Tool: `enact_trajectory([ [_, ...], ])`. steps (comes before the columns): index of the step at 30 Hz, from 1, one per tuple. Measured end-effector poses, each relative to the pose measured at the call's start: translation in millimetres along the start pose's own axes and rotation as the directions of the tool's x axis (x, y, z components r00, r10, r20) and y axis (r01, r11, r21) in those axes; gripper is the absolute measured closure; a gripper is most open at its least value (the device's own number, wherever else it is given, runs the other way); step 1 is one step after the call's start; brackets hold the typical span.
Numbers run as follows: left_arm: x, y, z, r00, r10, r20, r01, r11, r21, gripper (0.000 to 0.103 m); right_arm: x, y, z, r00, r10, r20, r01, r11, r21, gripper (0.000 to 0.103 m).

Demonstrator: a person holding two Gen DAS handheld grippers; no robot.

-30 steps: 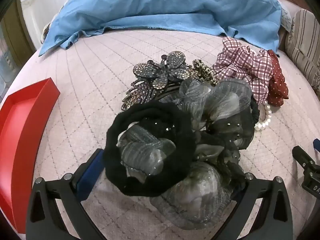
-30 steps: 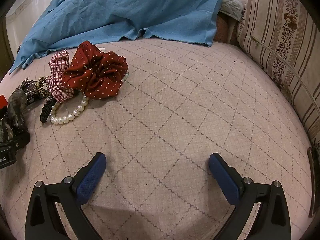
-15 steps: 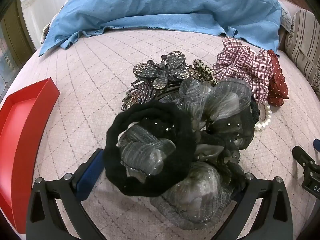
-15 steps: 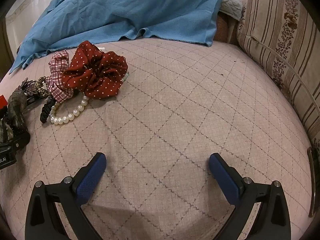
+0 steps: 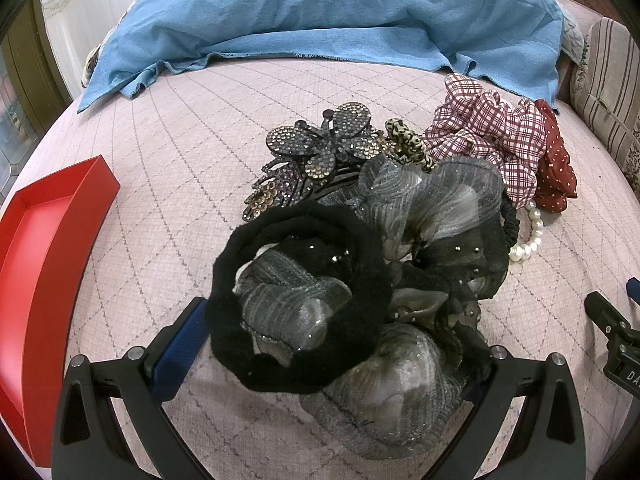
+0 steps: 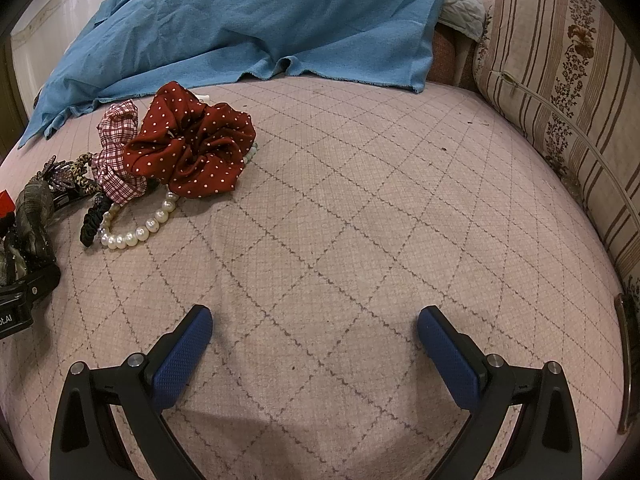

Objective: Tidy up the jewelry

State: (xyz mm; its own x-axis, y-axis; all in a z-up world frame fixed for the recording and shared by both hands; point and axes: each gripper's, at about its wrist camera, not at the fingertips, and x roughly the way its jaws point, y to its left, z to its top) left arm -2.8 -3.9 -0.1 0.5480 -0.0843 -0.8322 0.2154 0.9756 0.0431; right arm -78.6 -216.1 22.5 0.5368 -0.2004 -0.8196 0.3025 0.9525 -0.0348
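Note:
In the left wrist view my left gripper (image 5: 320, 344) is open, its jaws wide on either side of a black fuzzy hair tie (image 5: 296, 300) lying on a grey sheer scrunchie (image 5: 432, 216). Its right finger is hidden behind the fabric. Beyond lie a rhinestone butterfly clip (image 5: 324, 144), a leopard clip (image 5: 408, 144), a plaid scrunchie (image 5: 488, 136), a red dotted scrunchie (image 5: 554, 168) and a pearl bracelet (image 5: 528, 236). A red tray (image 5: 44, 240) sits at the left. My right gripper (image 6: 314, 344) is open and empty over bare bedspread, right of the pile (image 6: 188, 148).
A blue cloth (image 5: 340, 16) is heaped across the back of the pink quilted bedspread (image 6: 380, 220). A striped floral cushion (image 6: 560, 80) lines the right edge. The right gripper's body (image 5: 616, 332) shows at the left view's right edge.

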Motion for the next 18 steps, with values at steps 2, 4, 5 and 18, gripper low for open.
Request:
enact_trajectory([
  [2,-0.6,-2.2,-0.7,1.0,0.0,0.0,0.0,1.0,0.0,0.0,-0.1,0.0,-0.1,1.0,0.0,0.0,0.0,1.0,0.0,0.0],
  [4,0.0,0.0,0.0,1.0,0.0,0.0,0.0,1.0,0.0,0.0,0.0,0.0,0.0,1.0,0.0,0.0,0.0,1.0,0.0,0.0],
  [5,-0.3,-1.1,-0.3,1.0,0.0,0.0,0.0,1.0,0.0,0.0,-0.1,0.0,-0.1,1.0,0.0,0.0,0.0,1.0,0.0,0.0],
  [18,-0.1,-0.7,-0.2,1.0,0.0,0.0,0.0,1.0,0.0,0.0,-0.2,0.0,0.0,1.0,0.0,0.0,0.0,1.0,0.0,0.0],
])
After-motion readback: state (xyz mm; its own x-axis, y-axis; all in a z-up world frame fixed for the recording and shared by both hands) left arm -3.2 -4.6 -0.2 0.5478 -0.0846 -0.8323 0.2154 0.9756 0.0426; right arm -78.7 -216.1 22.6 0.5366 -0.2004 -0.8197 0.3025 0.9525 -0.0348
